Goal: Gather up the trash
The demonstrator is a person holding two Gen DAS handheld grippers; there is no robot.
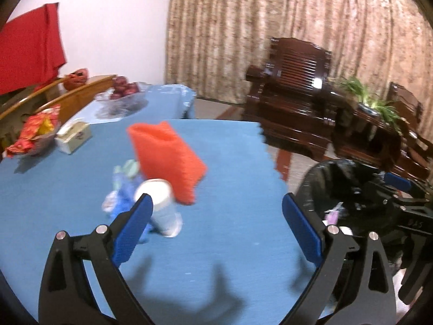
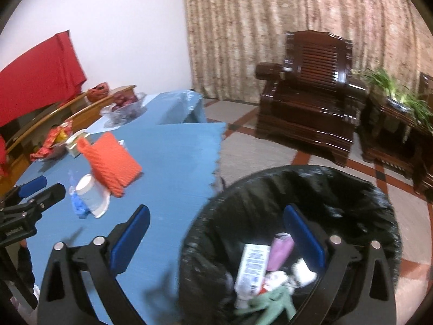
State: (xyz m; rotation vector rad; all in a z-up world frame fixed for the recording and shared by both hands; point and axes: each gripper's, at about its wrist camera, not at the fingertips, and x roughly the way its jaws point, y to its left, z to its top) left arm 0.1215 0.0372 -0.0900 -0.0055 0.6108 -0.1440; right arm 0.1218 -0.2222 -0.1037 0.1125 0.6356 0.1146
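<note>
We see the left hand-held gripper (image 1: 216,216) as two black, ribbed, triangular-cutout arms, each carrying a textured blue pad at its tip and two silver round screws behind the pad. The right hand-held gripper (image 2: 216,233) shows the same black frame, blue pads and silver screws.

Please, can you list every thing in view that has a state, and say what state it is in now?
Left gripper: open, empty, over the table.
Right gripper: open, empty, over the bin rim.
Bin: black liner, open, trash at the bottom.
Paper cup: on its side on the table.
Orange bag: tilted, leaning over the cup.
Blue wrapper: crumpled beside the cup.
</note>
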